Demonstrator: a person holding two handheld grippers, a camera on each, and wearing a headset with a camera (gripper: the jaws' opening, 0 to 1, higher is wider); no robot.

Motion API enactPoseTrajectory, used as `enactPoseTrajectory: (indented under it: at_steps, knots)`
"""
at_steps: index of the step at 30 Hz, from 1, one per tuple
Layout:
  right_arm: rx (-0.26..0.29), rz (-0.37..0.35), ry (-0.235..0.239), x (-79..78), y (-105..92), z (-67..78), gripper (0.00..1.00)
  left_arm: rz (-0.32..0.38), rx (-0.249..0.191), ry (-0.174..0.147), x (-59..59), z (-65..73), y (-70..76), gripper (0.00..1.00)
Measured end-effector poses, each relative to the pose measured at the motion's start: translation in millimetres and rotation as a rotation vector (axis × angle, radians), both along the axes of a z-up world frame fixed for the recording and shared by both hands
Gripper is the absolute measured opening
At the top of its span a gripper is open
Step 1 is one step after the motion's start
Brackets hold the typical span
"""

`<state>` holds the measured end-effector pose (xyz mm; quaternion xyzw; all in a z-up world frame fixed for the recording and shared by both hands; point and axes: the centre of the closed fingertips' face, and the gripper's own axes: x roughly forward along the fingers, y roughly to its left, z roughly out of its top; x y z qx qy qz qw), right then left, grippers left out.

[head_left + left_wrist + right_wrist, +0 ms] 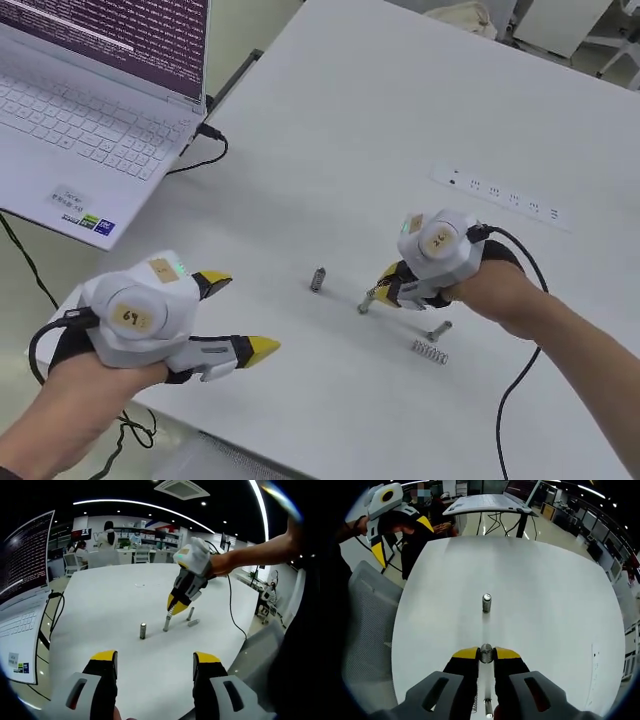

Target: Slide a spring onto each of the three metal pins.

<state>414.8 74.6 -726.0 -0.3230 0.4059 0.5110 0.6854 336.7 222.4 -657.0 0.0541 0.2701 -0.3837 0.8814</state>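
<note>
Gripping a spring (486, 653) between nearly closed fingers, our right gripper (386, 290) holds it on a pin (166, 625) that stands on the tabletop (400, 120), its long axis leaning slightly from upright. A second pin (318, 280) stands upright nearby, wearing a spring. A third pin (438, 330) and a loose spring (430, 352) lie flat. Our left gripper (247, 312) hovers apart, fingers wide.
</note>
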Motion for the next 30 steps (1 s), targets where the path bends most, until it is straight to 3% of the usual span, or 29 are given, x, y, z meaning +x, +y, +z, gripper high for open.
enactPoseTrajectory:
  at_steps: [11,30]
  knots:
    - [-0.001,0.007,0.017,1.2,8.8,-10.9,0.09,0.008,-0.006,0.009,-1.1,-2.3,1.7,0.57]
    - [-0.049,0.029,0.051,-1.4,10.6,-36.2,0.09,0.045,0.0,0.013,2.0,-4.8,18.1,0.55]
